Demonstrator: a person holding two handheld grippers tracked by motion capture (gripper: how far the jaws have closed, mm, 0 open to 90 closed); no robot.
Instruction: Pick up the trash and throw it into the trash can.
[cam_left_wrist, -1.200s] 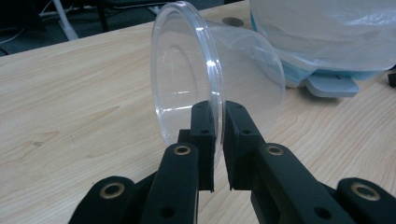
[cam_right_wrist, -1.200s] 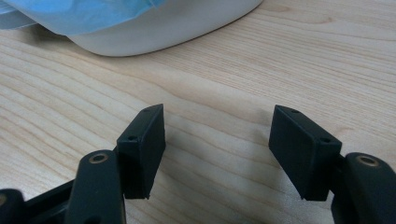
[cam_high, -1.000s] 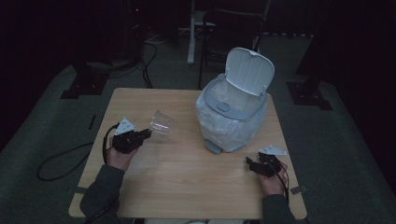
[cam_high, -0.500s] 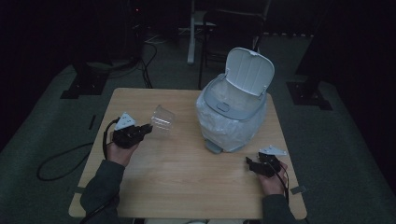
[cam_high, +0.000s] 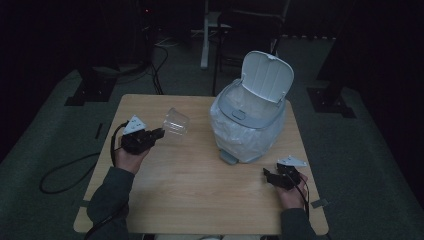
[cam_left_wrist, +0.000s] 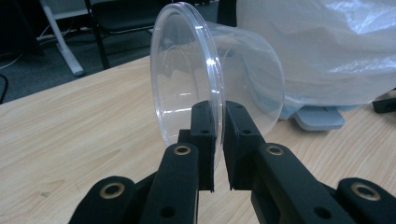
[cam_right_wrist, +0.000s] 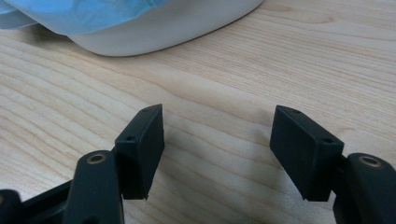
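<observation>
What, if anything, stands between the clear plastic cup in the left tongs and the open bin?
Nothing visible does. The left tongs grip the clear cup by its rim, and only bare table separates it from the lined bin, whose lid is up.

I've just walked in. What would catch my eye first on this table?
Probably the white bin at the table's far right, lid up and lined with a plastic bag. Next, the clear plastic cup, tipped on its side, its rim pinched by the left tongs. The right tongs stand open above bare wood.
</observation>
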